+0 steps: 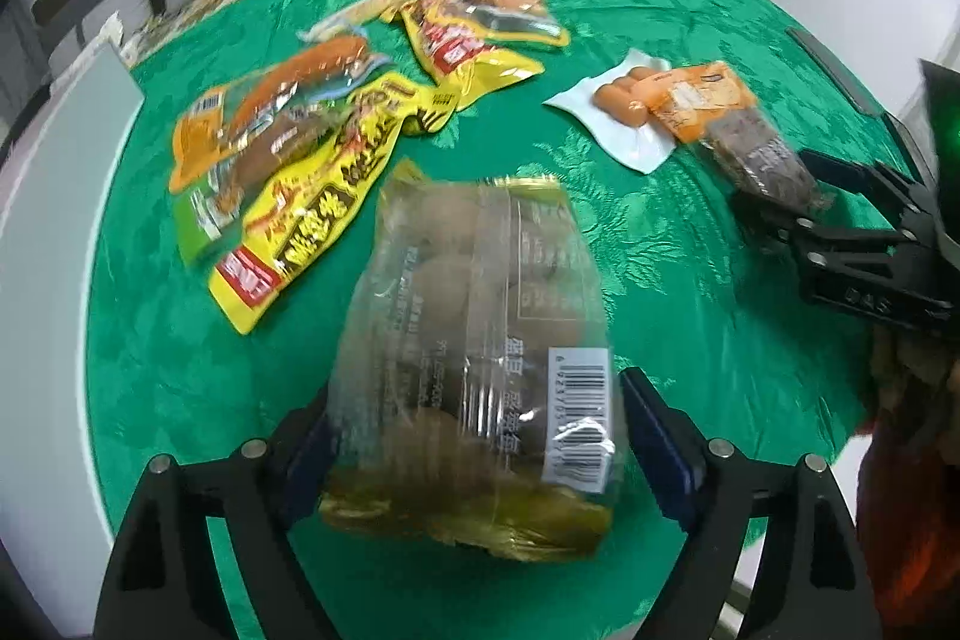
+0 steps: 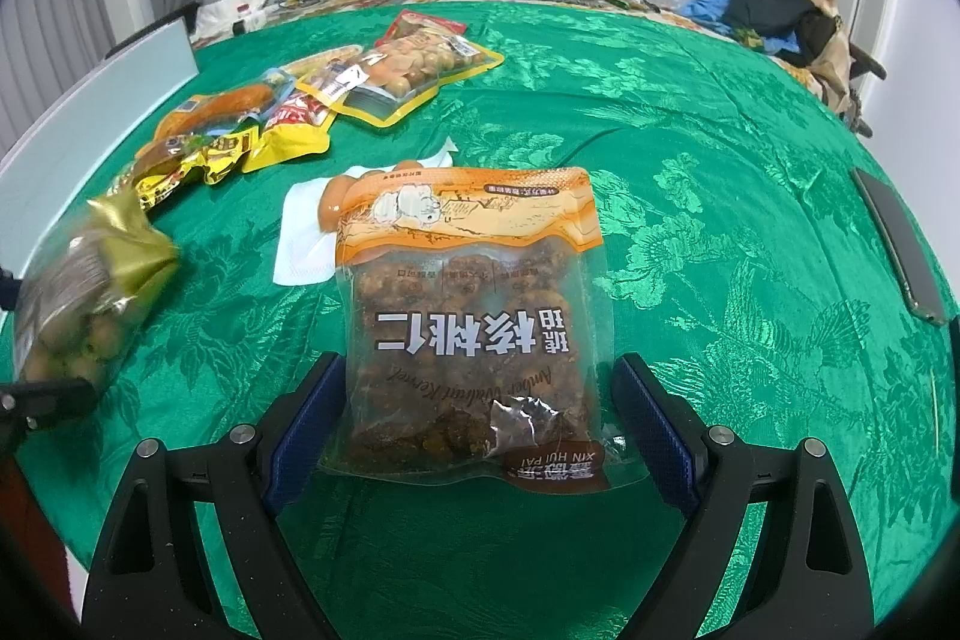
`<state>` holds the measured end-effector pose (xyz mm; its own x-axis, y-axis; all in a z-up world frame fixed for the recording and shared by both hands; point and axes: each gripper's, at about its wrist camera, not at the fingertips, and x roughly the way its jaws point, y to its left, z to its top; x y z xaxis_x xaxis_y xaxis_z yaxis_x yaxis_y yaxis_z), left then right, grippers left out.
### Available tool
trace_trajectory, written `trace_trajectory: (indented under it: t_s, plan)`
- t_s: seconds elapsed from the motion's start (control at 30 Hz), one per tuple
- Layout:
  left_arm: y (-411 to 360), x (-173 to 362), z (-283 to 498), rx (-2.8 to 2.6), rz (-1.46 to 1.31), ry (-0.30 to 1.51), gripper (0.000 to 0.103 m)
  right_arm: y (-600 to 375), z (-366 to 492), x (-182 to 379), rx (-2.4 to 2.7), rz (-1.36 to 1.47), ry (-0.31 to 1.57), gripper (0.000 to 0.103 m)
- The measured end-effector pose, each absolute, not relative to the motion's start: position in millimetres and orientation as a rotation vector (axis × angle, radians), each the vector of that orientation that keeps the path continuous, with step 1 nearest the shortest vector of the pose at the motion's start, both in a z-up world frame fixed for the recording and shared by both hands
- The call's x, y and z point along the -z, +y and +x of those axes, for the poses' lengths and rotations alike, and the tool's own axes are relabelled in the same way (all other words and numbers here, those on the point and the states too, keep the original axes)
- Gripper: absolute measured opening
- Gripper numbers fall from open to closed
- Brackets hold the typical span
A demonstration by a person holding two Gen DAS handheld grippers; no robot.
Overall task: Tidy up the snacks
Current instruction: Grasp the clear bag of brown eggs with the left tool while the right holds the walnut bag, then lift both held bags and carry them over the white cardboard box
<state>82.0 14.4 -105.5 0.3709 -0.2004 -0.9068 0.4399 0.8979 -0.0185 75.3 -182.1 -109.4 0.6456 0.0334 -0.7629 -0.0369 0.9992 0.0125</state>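
One clear gold bag (image 1: 474,370) of brown balls pinched in left gripper (image 1: 474,454); one walnut bag (image 2: 468,316) between right gripper (image 2: 474,430) spread pads, green table (image 2: 720,220).

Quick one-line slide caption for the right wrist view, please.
Right gripper straddling an amber walnut kernel bag on the green tablecloth, other snack packs piled beyond.

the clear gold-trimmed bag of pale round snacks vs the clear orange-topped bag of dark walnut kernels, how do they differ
The clear gold-trimmed bag of pale round snacks has gold ends; the clear orange-topped bag of dark walnut kernels has an orange header. The gold bag's contents are pale and round, the walnut bag's dark and clumpy. The gold bag shows a barcode label, the walnut bag bold lettering. Both are see-through and sit between a gripper's fingers over the green patterned cloth.
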Motion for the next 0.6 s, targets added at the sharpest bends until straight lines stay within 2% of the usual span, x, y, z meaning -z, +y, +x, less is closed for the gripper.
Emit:
trace_trajectory:
  t_s: [0.07,0.27,0.6]
  plan:
    - [13,113,87,0.399,0.206,1.133,0.087,-182,75,109,-0.041,-0.003,0.867,0.092]
    - [12,120,91,0.335,0.179,1.093,0.103,-182,75,109,-0.041,-0.003,0.867,0.092]
    - [16,121,86,0.323,0.161,1.052,0.103,-182,76,109,-0.041,-0.004,0.867,0.092]
